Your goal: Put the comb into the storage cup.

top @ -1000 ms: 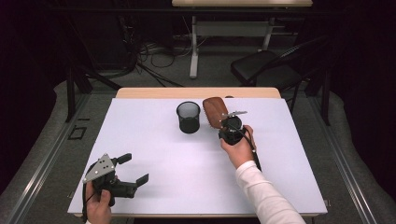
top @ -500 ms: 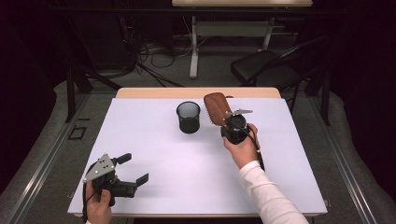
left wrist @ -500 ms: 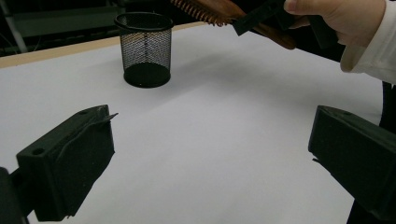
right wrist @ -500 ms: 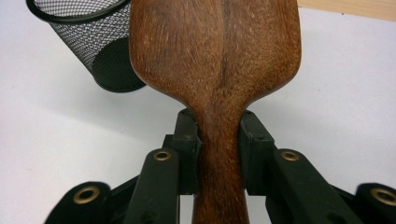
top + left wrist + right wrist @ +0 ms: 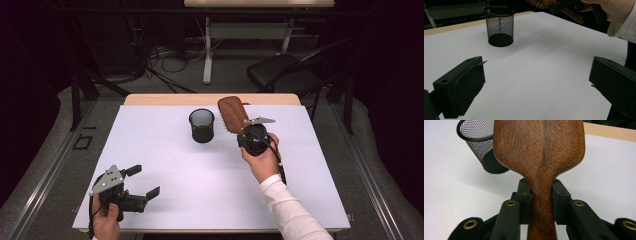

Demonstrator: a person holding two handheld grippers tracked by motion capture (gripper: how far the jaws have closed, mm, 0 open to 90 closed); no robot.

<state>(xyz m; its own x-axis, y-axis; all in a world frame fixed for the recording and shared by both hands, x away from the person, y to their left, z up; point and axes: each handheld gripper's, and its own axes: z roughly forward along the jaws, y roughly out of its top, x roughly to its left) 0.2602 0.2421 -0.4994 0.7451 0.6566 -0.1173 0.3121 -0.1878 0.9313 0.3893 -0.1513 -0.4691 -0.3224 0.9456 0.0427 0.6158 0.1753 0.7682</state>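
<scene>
Both tongs differ: right tongs (image 5: 541,197) clamp the wooden hairbrush (image 5: 540,152) handle, left tongs (image 5: 536,85) gape empty.

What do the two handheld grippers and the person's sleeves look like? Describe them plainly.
Both are black two-jaw tools. The left gripper has blocky, flat-faced jaws and a grey three-cornered plate on top. The right gripper has brass-coloured rivets in its linkage arms, a similar grey plate, and a black cable trailing along the forearm. The right arm wears a white long sleeve; no sleeve shows at the left hand.
</scene>
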